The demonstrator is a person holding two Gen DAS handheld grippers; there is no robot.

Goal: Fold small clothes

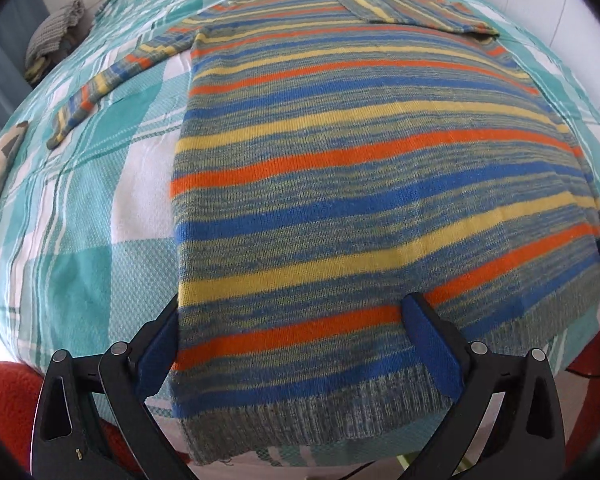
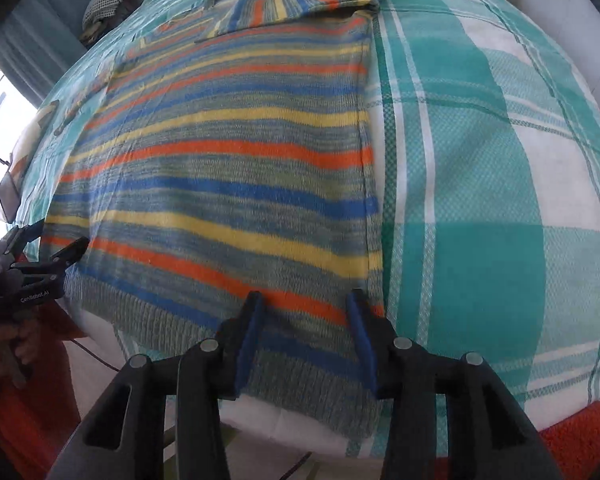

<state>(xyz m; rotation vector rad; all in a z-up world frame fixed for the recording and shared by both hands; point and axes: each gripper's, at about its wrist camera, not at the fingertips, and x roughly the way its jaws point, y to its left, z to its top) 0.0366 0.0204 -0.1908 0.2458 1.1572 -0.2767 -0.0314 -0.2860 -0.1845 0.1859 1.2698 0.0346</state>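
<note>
Striped sweater (image 1: 364,184) lies flat on the plaid bed cover (image 1: 100,208), one sleeve folded across the chest. Left gripper (image 1: 292,320) spread wide over the hem's left corner; right gripper (image 2: 306,304) parted over the right corner, pads not pinching.

A bed covered with a teal and white checked bedspread (image 1: 80,240) carries everything. A striped knit sweater (image 1: 340,168) lies flat on it, its ribbed hem nearest to the tongs, one sleeve stretched out to the far left, the other folded across the chest. Far beyond, at the left, lies a crumpled grey cloth (image 1: 56,36).
</note>
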